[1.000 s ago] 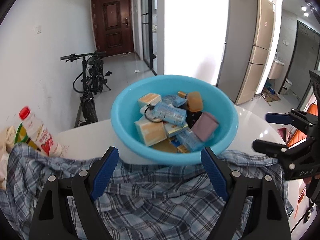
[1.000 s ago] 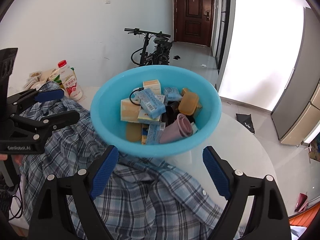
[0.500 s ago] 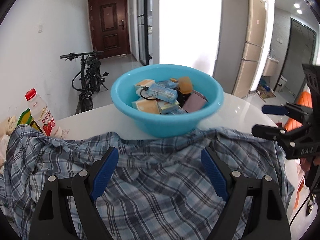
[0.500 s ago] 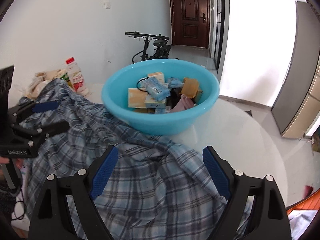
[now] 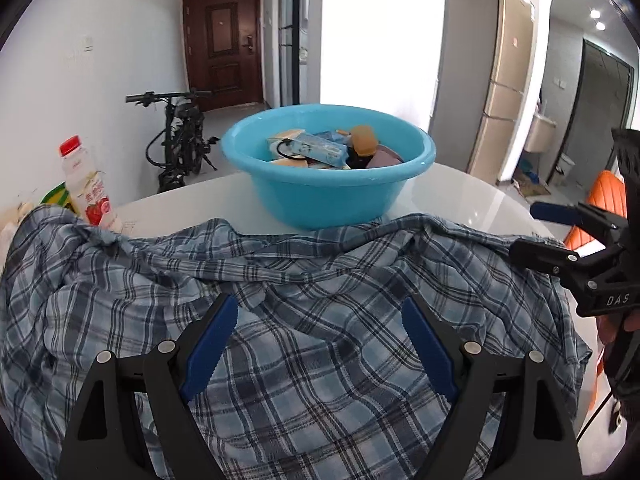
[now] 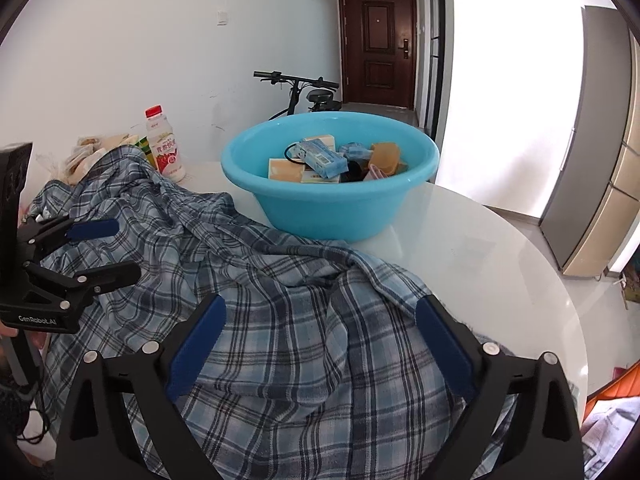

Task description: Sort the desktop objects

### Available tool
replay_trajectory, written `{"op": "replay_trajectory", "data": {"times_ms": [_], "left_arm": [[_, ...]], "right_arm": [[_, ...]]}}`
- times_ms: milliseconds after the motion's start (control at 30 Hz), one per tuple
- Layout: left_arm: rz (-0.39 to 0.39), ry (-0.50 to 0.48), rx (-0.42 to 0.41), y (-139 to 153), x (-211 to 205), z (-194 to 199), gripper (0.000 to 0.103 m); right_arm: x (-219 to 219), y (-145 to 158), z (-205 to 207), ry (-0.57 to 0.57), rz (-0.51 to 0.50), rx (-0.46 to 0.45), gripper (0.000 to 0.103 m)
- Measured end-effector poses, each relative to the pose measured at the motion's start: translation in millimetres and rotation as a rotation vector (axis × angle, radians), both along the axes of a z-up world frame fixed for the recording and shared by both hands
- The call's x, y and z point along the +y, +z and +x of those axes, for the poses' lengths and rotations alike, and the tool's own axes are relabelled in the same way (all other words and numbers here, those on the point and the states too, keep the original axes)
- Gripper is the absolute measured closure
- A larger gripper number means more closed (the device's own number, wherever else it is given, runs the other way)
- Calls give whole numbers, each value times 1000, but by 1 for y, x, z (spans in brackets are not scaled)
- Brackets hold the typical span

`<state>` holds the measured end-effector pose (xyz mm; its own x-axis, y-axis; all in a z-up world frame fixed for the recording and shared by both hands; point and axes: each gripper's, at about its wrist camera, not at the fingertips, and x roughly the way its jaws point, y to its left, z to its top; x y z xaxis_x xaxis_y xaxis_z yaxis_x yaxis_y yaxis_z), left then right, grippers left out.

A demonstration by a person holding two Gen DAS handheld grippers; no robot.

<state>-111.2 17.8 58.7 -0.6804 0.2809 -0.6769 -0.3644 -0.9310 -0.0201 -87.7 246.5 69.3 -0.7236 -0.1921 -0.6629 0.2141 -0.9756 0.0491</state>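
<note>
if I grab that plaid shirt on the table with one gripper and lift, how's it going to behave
The plaid shirt will probably be floppy: it lies in soft folds, so a pinch lifts one fold while the rest trails. It likely weighs little. Its far edge lies against the blue basin and beside the drink bottle, so dragging might nudge either.

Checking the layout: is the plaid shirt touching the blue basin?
Touching. In the left wrist view the plaid shirt bunches against the blue basin at its base.

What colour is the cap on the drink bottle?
Red. The cap of the drink bottle shows best in the right wrist view.
</note>
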Motion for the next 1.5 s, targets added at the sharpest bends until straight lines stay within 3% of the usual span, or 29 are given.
{"op": "replay_trajectory", "data": {"times_ms": [200,767,1500], "left_arm": [[-46,27,94,0,0,17,17],[-16,29,57,-39,0,33,17],[55,99,94,-68,-11,34,17]], "right_arm": [[9,-6,8,-45,-32,22,8],[0,-27,38,-106,-1,109,8],[-5,-54,49,-121,-5,224,7]]}}
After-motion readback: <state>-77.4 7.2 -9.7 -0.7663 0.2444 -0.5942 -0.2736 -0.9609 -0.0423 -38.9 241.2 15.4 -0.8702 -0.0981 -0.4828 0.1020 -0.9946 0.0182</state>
